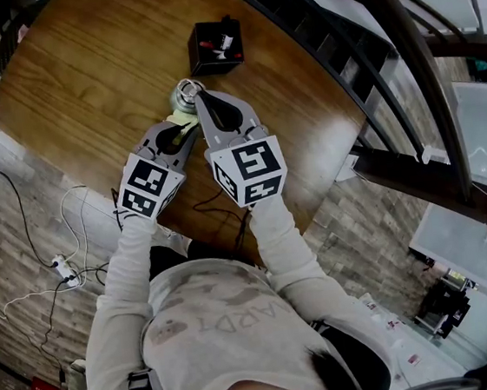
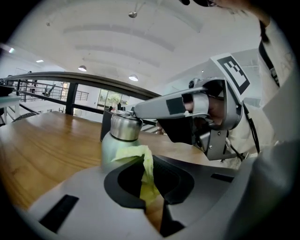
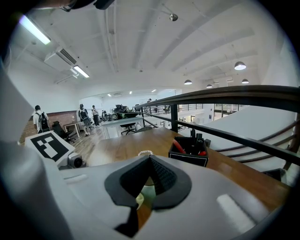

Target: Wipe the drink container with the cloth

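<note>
A yellow-green cloth [image 2: 146,161] is clenched in the left gripper [image 1: 182,127] and pressed against the pale-green bottle [image 2: 112,145]. The bottle is stood on the wooden table [image 1: 82,77] and is gripped at its top by the right gripper [image 1: 198,97].

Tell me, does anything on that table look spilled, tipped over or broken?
Nothing stands out. The bottle stands upright on the wooden table, with the right gripper at its top, while the left gripper presses a yellow cloth to its side. The black box behind is upright; no spills.
</note>
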{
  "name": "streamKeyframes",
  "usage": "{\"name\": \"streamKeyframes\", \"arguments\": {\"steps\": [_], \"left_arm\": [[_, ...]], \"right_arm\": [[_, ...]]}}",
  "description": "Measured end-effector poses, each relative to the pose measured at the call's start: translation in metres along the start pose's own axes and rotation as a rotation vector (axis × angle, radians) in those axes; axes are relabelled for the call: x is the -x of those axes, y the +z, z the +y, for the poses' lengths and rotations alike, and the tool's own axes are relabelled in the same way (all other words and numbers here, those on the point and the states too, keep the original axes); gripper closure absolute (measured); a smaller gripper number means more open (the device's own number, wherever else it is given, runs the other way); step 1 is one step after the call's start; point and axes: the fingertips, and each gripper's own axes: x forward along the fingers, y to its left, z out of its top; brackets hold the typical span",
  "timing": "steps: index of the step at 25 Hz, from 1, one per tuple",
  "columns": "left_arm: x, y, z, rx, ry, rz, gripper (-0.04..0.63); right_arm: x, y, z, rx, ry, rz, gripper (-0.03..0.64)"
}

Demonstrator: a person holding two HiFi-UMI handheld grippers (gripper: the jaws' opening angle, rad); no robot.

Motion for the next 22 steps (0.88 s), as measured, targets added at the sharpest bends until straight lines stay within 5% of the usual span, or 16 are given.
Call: {"name": "streamKeyframes", "arguments": {"steps": [22], "left_arm": [[-0.020, -0.048, 0.019, 0.146, 0.074, 0.242, 0.566]], "right_arm": [[-0.001, 0.000, -0.001, -0.007, 0.021, -0.010, 0.606]]}}
